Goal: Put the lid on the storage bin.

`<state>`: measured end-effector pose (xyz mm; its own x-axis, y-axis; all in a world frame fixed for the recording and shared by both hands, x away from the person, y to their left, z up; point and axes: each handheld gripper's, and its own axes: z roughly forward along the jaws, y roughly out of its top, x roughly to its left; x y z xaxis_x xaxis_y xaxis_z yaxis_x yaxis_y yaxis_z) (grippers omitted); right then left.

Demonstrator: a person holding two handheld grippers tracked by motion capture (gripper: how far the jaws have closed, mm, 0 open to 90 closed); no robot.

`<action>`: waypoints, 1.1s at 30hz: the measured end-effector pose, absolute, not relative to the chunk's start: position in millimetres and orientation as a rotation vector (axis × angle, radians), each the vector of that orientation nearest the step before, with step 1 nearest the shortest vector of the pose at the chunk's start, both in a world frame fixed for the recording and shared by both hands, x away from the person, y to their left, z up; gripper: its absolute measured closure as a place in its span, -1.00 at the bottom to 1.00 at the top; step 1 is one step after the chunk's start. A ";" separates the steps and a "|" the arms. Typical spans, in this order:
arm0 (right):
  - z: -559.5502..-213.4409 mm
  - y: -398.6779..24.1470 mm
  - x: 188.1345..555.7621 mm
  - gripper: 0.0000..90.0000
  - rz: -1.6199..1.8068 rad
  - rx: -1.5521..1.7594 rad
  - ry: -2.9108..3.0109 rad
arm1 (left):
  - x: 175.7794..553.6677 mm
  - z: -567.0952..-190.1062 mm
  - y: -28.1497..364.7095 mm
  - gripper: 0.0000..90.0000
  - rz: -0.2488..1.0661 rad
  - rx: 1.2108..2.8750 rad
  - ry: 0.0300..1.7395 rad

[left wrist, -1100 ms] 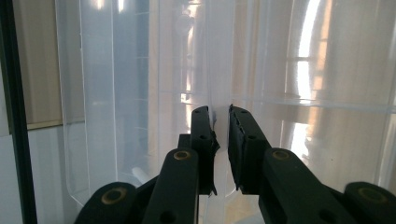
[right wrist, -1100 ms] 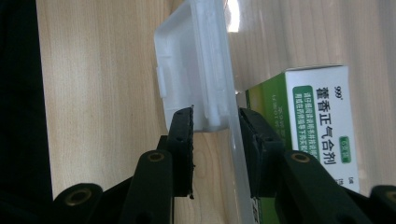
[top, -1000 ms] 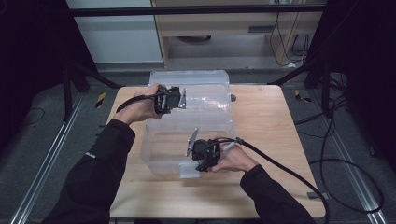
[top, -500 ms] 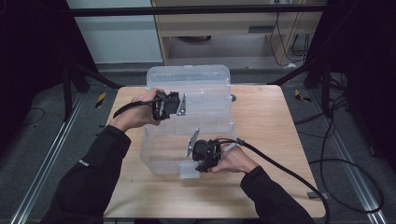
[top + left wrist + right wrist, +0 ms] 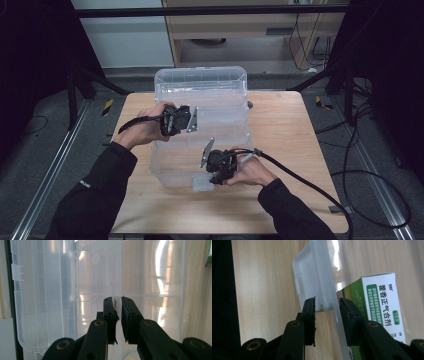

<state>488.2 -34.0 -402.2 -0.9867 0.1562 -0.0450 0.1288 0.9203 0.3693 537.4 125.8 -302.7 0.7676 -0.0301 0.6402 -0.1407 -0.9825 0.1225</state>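
Note:
A clear plastic storage box [image 5: 172, 167] stands on the wooden table [image 5: 285, 130]. Its clear lid [image 5: 200, 85] is raised and tilted over the far half. My left gripper [image 5: 196, 121] comes in from the left and is shut on a thin edge of the lid [image 5: 50, 290], which runs between its jaws [image 5: 118, 302]. My right gripper [image 5: 207, 175] is at the box's near wall. In the right gripper view its jaws [image 5: 327, 303] clamp the box's rim and latch flap [image 5: 314, 277]. A green and white medicine carton [image 5: 382, 305] lies inside the box, behind the wall.
Thick black cables trail from both grippers, the right one [image 5: 310, 185] across the table's near right part. Bare wood [image 5: 290, 150] lies to the right of the box. A cabinet and dark frame posts stand beyond the table's far edge.
My left gripper has drawn toward the near side with the lid's edge, and the lid's far edge now shows higher. The right gripper has stayed at the box's near wall.

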 end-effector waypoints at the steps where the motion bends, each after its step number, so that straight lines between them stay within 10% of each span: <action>1: -402.3 -33.7 487.3 0.49 0.581 0.243 3.010 | 535.9 -303.4 126.1 0.82 1.015 2.795 -0.135; 33: -402.8 -36.7 486.0 0.47 0.607 0.228 2.991 | 505.3 -312.8 135.1 0.81 1.013 2.751 -0.077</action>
